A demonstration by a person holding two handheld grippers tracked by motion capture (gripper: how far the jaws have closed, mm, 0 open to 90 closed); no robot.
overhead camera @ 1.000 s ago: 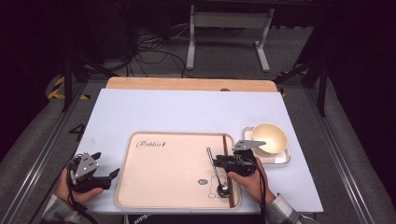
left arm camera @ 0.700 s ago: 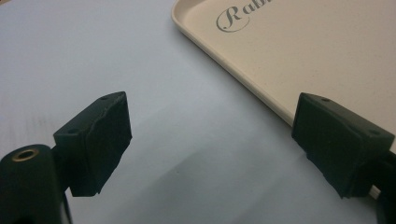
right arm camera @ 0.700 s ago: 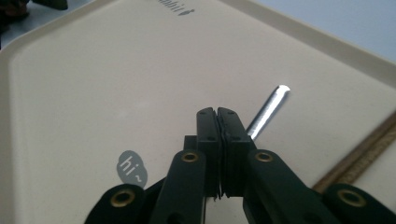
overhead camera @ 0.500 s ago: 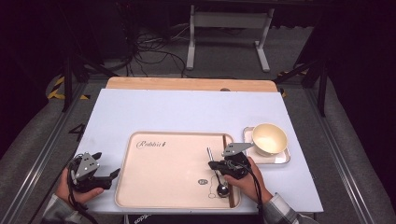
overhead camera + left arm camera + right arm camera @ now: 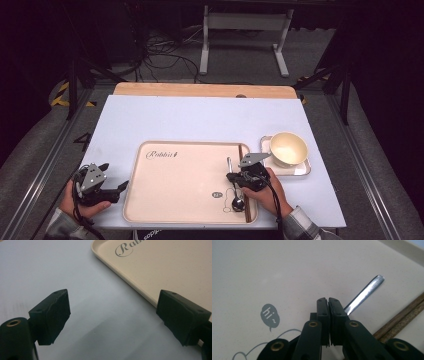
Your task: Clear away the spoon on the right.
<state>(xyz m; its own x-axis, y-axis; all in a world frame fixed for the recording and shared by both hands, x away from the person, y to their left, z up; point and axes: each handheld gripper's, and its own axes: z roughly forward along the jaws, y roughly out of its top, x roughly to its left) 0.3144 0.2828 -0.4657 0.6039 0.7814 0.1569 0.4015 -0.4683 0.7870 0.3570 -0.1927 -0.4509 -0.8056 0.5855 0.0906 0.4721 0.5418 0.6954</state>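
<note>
A cream tray (image 5: 165,195) printed "Rabbit" lies at the table's front middle. On its right part lies a metal spoon (image 5: 229,164), bowl toward me, its handle (image 5: 367,291) slanting away. My right gripper (image 5: 230,176) hovers low over the spoon's handle, and its jaws (image 5: 328,301) are shut pad to pad; the handle runs out from behind them. My left gripper (image 5: 119,188) rests on the white table just left of the tray, open with nothing between its jaws (image 5: 112,315). The tray's rim (image 5: 130,287) passes between them.
Dark wooden chopsticks (image 5: 245,210) lie along the tray's right edge, also close to my right jaws (image 5: 402,312). A cream bowl (image 5: 288,149) stands on a small white dish (image 5: 300,171) right of the tray. A wooden strip (image 5: 200,90) borders the table's far edge.
My right gripper has moved left and toward me, away from the bowl and onto the tray over the spoon. The left gripper has stayed put.
</note>
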